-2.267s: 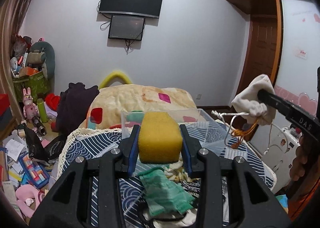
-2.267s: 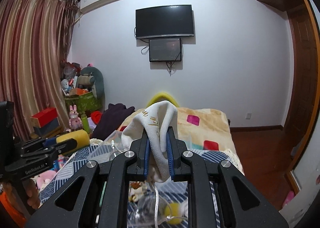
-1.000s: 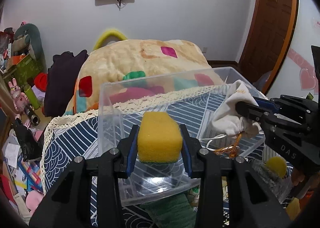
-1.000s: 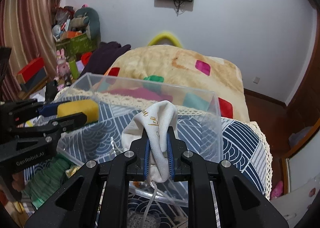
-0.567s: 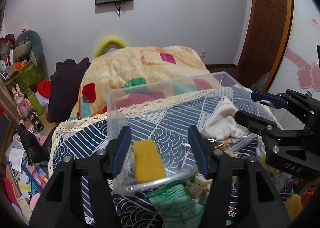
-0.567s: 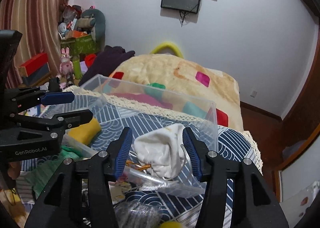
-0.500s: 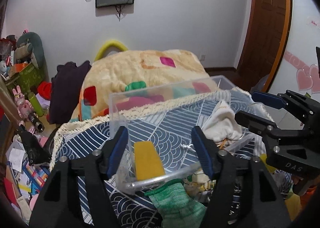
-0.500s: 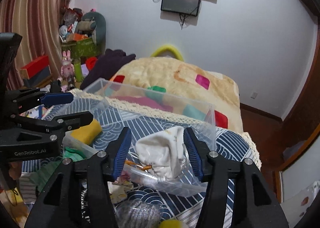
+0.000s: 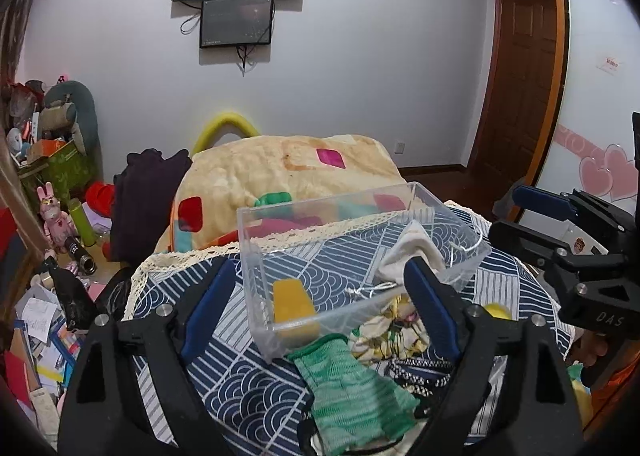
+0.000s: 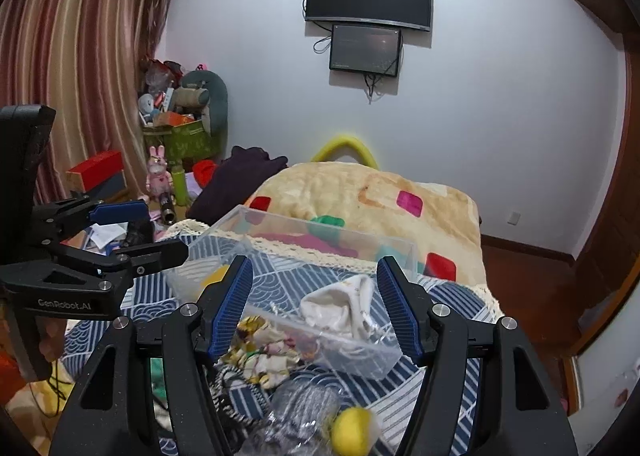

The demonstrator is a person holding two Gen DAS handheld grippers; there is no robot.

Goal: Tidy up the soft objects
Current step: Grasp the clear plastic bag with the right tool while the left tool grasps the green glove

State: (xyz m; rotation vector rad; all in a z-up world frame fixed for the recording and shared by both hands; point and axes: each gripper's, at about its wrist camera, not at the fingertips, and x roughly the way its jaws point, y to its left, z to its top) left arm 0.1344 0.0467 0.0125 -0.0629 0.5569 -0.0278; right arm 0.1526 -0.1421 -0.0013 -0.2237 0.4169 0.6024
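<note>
A clear plastic bin stands on the blue patterned bed cover. A yellow sponge lies in its near left corner. A white cloth pouch lies in its right end. My left gripper is open and empty, held back from the bin and above it. My right gripper is open and empty too, also back from the bin. A green knitted cloth, a patterned cloth and a yellow ball lie on the cover in front of the bin.
A black-and-white cord and a clear plastic bag lie among the loose things. A beige quilt covers the bed behind the bin. Toys, boxes and papers crowd the floor at the left. A wooden door is at the right.
Both grippers lowered their loads into the bin, opened and let go of the sponge and the white pouch. Both have since drawn back and risen away from the bin.
</note>
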